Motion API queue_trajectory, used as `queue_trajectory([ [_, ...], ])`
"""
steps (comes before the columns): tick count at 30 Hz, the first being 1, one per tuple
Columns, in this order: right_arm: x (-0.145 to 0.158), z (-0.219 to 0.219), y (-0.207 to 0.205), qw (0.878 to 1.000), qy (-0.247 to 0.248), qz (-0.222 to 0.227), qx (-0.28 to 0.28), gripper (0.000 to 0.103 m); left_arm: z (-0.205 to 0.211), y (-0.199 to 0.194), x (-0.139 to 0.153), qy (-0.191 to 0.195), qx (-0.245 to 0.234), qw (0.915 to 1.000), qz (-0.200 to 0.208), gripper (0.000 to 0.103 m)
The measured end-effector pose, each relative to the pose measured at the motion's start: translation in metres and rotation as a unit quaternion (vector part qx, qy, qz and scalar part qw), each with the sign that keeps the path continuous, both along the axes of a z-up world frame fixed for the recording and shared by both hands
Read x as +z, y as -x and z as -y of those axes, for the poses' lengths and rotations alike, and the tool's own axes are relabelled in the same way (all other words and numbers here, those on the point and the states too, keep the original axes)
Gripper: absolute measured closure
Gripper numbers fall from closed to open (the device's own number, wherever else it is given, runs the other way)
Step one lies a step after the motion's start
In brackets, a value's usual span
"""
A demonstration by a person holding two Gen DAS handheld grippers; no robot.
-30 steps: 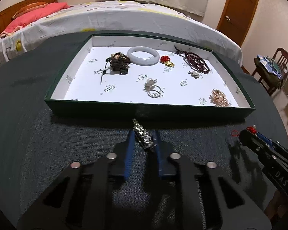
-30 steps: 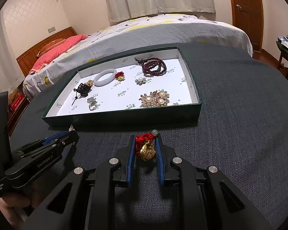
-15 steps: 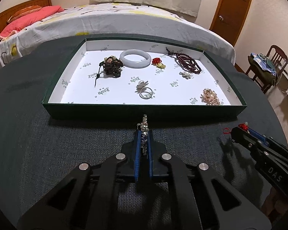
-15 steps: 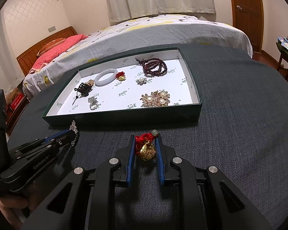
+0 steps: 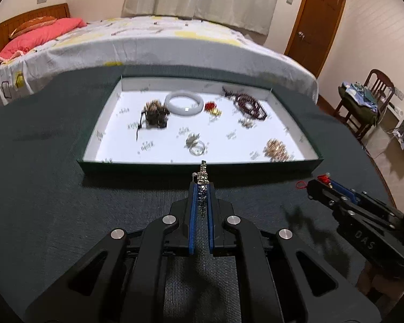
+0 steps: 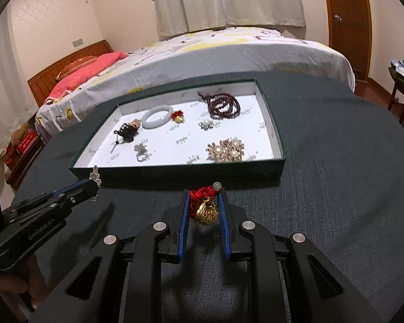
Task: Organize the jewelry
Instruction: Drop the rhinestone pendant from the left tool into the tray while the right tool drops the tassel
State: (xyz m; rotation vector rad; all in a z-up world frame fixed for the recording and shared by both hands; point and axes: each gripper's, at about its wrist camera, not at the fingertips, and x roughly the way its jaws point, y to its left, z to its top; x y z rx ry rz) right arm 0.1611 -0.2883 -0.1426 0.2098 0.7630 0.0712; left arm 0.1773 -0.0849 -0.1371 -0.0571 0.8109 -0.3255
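Note:
A dark green tray with a white floor holds several jewelry pieces: a white bangle, a dark bead necklace, rings and a gold pearl brooch. My left gripper is shut on a silver chain bracelet, held above the table just before the tray's near wall. My right gripper is shut on a gold pendant with red cord, also just before the tray. Each gripper shows in the other's view, the left, the right.
The tray stands on a round table with dark grey cloth. A bed lies behind the table. A wooden chair with clothes stands at the right, near a door.
My left gripper closed on the silver bracelet and lifted it off the table; the view has risen and pulled back. My right gripper has also risen, still holding the pendant.

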Motion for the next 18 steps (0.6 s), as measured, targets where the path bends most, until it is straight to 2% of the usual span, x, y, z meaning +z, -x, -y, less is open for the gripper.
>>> queue_trajectory([
  [9, 0.040, -0.008, -0.007, 0.999, 0.005, 0.046, 0.011, 0.082, -0.008, -0.003, 0.047, 0.011, 0.000, 0.9984, 0.055, 0.096],
  [18, 0.087, -0.026, -0.041, 0.992, 0.021, 0.120, 0.028, 0.082, -0.013, -0.036, 0.087, 0.006, 0.008, 0.9927, 0.120, 0.096],
])
